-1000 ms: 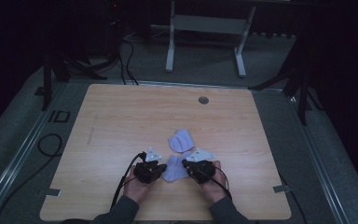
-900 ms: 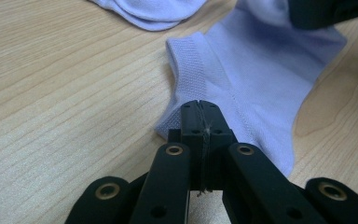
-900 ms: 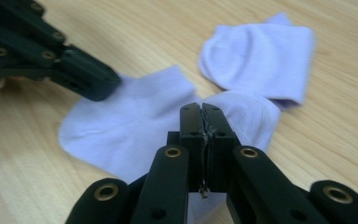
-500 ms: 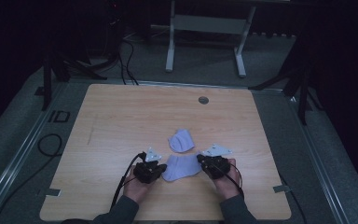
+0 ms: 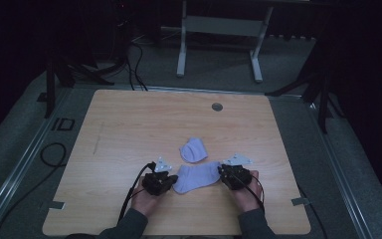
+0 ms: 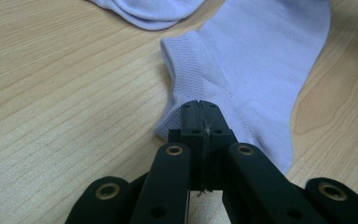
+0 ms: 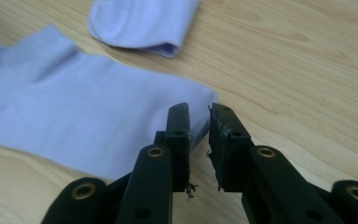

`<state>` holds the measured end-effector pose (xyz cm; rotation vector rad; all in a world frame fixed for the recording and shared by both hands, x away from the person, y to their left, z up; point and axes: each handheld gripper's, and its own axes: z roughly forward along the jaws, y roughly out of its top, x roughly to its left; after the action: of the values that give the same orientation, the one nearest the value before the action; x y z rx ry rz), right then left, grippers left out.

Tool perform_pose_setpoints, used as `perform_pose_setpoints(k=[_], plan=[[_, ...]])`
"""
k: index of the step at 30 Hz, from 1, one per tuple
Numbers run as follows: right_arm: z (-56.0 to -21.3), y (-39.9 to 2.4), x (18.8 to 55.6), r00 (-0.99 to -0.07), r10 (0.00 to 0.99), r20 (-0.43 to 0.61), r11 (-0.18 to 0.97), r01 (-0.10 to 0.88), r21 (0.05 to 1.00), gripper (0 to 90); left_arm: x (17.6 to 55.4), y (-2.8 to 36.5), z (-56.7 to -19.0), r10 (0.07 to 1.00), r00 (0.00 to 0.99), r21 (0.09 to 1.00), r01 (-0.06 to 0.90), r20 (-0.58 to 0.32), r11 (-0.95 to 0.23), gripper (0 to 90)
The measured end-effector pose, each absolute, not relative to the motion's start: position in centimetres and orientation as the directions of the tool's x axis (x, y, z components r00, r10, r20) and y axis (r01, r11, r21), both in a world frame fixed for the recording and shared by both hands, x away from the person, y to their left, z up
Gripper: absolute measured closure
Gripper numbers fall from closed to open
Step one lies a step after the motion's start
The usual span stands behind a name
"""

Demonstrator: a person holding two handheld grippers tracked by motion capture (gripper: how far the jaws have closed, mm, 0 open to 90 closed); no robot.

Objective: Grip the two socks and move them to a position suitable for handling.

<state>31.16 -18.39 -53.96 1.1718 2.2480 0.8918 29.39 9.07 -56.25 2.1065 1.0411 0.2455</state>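
Two soft ribbed lilac socks (image 5: 197,177) on grained wooden table (image 5: 129,129)

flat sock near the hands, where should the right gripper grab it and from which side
Grip the free toe end of the flat sock, coming in low from the right gripper's own side. That edge lies flat just ahead of its parted jaws, which have just been opening with nothing between them. The left gripper pins the cuff end.

The folded sock (image 7: 142,23) was cut off by the top edge; the flat sock's (image 7: 74,121) left end was blurred.
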Motion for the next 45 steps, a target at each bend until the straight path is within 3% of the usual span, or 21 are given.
perform_pose_setpoints(k=[15,33,45], plan=[[-53.8,-19.6,31.6,-0.498,0.864,-0.077,0.386,0.557,0.735,73.1,29.6,9.5,-56.2,0.734,0.659,0.700,0.602,-0.164,-0.384,89.6],[-52.7,-17.7,31.4,-0.579,0.813,-0.051,0.400,0.494,0.772,70.1,31.0,12.3,-55.8,0.794,0.586,0.676,0.651,-0.159,-0.345,89.3],[-50.4,-15.0,33.1,-0.660,0.750,-0.046,0.428,0.430,0.795,71.4,30.7,13.3,-55.3,0.811,0.561,0.701,0.645,-0.164,-0.305,82.1]])
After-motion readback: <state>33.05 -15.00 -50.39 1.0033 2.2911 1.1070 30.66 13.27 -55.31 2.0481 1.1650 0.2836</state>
